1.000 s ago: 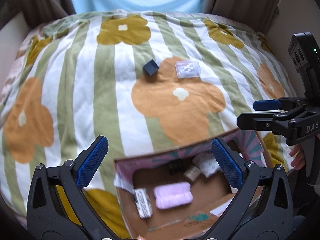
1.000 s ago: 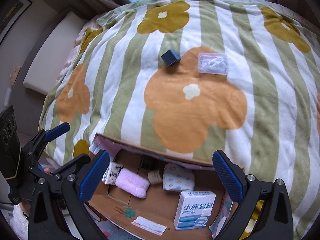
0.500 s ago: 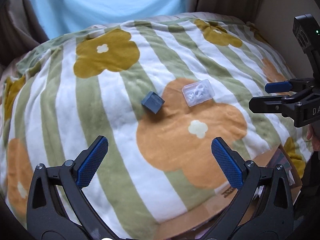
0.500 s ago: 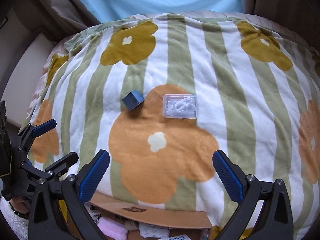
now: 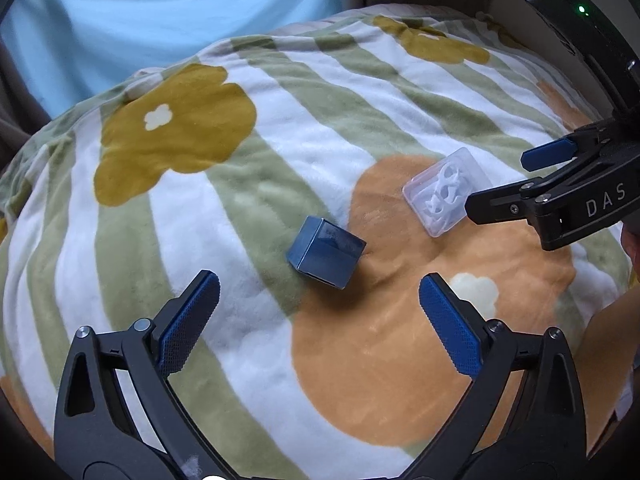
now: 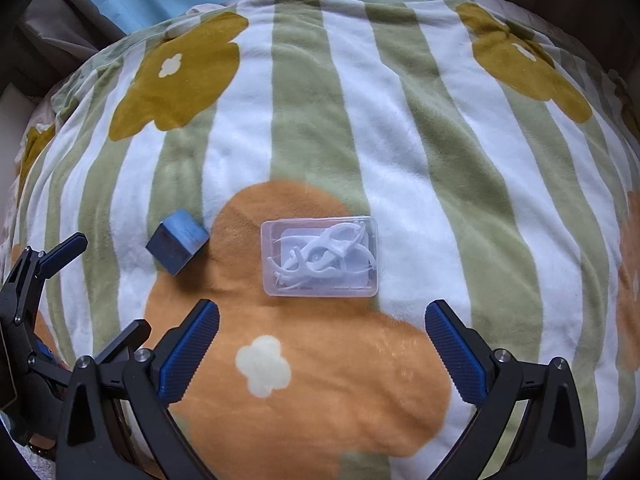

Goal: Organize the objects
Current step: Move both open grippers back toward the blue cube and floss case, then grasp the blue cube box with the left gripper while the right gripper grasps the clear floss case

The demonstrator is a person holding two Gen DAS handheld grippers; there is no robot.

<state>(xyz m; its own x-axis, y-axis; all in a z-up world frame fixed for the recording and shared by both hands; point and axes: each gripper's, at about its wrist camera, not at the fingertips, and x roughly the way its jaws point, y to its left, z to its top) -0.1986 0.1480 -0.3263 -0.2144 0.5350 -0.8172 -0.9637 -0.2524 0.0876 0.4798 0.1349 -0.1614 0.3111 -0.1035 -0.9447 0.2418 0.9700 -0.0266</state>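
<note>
On the left, the left claw (image 5: 319,308) is wide open and holds nothing. The blue box (image 5: 326,253) sits on the blanket (image 5: 224,208), tipped on a corner, just past this claw and between its two fingers. So the left claw is the near one for the box.

A bit to the right lies the clear case (image 6: 319,257), flat on the orange flower. Its long side runs left to right, across the gap of the right claw (image 6: 322,340). That claw is open too and empty, and the case is straight in front of it. I think each claw will go forward to its own thing.
</note>
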